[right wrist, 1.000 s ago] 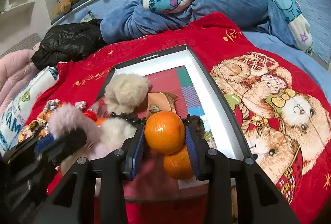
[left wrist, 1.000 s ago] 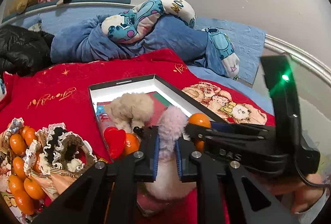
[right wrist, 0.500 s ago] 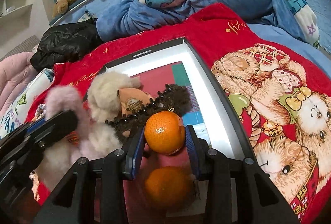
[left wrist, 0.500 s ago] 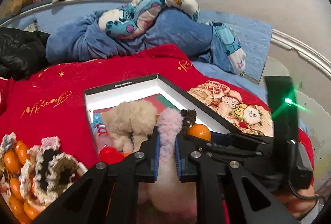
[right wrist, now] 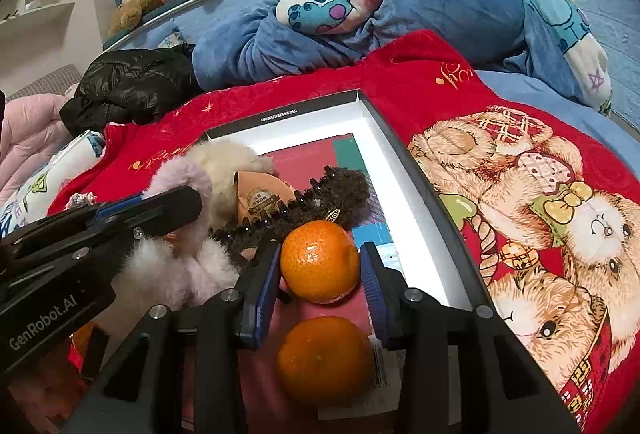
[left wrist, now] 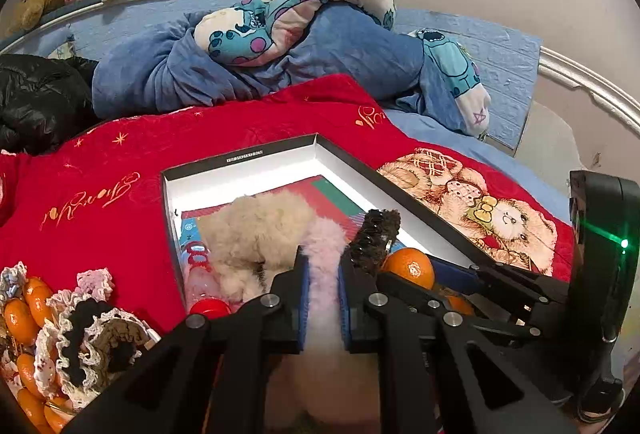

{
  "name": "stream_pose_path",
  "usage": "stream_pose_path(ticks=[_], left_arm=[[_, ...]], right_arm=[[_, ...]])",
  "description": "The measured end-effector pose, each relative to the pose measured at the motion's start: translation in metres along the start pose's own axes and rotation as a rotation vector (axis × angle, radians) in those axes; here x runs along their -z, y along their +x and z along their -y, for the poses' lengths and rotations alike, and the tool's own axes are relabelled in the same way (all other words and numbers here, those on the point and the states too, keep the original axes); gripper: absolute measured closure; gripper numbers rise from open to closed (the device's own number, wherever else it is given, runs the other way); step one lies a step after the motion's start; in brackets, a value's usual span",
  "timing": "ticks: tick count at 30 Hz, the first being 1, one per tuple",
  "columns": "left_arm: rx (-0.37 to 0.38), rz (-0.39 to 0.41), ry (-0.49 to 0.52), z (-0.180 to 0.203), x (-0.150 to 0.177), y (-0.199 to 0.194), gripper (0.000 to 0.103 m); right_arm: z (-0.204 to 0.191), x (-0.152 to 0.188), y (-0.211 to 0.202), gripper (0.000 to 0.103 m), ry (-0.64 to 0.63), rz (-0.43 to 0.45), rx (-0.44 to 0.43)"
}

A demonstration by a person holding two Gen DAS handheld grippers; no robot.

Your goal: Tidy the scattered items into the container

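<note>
A shallow black box with a white inside (left wrist: 248, 175) (right wrist: 400, 169) lies on a red blanket. My left gripper (left wrist: 323, 276) is shut on a fluffy pink plush item (left wrist: 325, 250) (right wrist: 176, 177) over the box's near end. My right gripper (right wrist: 320, 266) is shut on an orange mandarin (right wrist: 319, 266) (left wrist: 410, 266) held over the box. In the box lie a beige plush ball (left wrist: 256, 226), a dark fuzzy hair claw (right wrist: 320, 199), an orange packet (right wrist: 260, 199), a small bottle (left wrist: 198, 266) and a second mandarin (right wrist: 324, 356).
Left of the box, on the blanket, lie several mandarins (left wrist: 18, 314) and crochet scrunchies (left wrist: 88, 330). A blue duvet (left wrist: 248, 69) and a black jacket (left wrist: 36, 93) are heaped behind. A teddy-bear print (right wrist: 532, 218) covers the blanket on the right.
Both grippers have moved forward over the box with their loads. The hair claw, earlier behind the held mandarin, now lies free in the box.
</note>
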State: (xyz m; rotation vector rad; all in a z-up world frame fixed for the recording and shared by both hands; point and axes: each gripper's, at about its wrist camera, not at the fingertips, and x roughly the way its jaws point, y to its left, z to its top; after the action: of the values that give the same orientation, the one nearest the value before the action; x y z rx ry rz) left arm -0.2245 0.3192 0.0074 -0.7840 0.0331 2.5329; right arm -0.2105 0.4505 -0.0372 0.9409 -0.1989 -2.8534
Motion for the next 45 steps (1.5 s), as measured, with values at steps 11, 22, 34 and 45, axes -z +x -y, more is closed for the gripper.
stream_pose_path(ticks=[11,22,34,45], left_arm=[[-0.022,0.076,0.017,0.001,-0.006,-0.019,0.012],[-0.131,0.139,0.017,-0.009,-0.012,-0.035,0.000],[-0.148,0.171,-0.004,-0.026,-0.026,-0.084,0.000],[-0.221,0.293,-0.003,-0.058,-0.060,-0.261,0.000]], right_arm=[[0.001,0.003,-0.020,0.046,0.004,0.095,-0.100],[0.017,0.006,-0.034,0.000,0.089,0.173,-0.117],[0.025,0.001,-0.068,0.000,0.166,0.273,-0.082],[-0.083,-0.054,-0.193,0.000,0.136,0.407,-0.095]])
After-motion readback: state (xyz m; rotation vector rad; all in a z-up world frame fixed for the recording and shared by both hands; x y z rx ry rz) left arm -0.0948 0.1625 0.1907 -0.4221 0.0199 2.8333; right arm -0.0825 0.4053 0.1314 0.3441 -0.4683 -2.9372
